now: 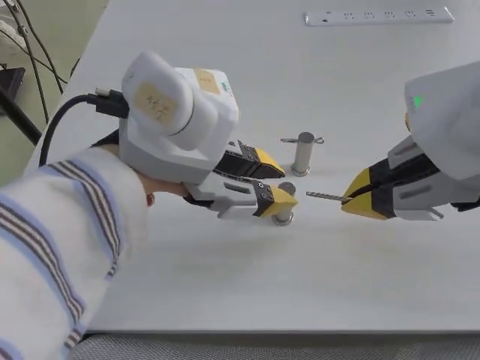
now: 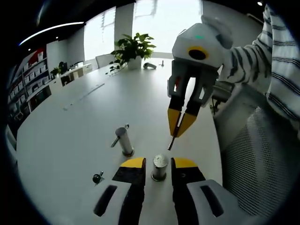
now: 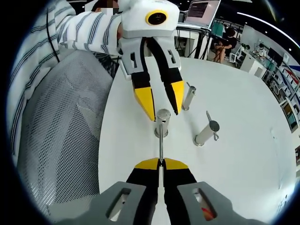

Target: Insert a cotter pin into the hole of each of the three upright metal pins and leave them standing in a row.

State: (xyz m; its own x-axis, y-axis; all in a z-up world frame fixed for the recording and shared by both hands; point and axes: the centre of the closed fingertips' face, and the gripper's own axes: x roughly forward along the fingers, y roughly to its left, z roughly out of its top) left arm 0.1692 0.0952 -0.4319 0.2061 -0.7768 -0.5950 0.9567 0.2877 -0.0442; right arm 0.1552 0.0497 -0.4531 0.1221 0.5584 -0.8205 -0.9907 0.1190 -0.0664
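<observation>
A bare upright metal pin (image 1: 285, 214) (image 2: 159, 167) (image 3: 162, 123) stands between the yellow fingertips of my left gripper (image 1: 279, 184) (image 2: 158, 164), whose jaws sit on either side of it with small gaps. My right gripper (image 1: 349, 199) (image 3: 161, 164) is shut on a cotter pin (image 1: 326, 197) (image 3: 161, 145), held level with its tip just short of that pin's top. Behind stands a second metal pin (image 1: 303, 154) (image 2: 124, 140) (image 3: 205, 133) with a cotter pin through its head. A third pin (image 3: 189, 97) (image 2: 98, 177) stands beyond the left jaws.
The white table (image 1: 225, 285) has its front edge close to me, with grey mesh below it. A power strip (image 1: 379, 15) lies at the far right. Black cables (image 1: 22, 45) hang off the table's left side.
</observation>
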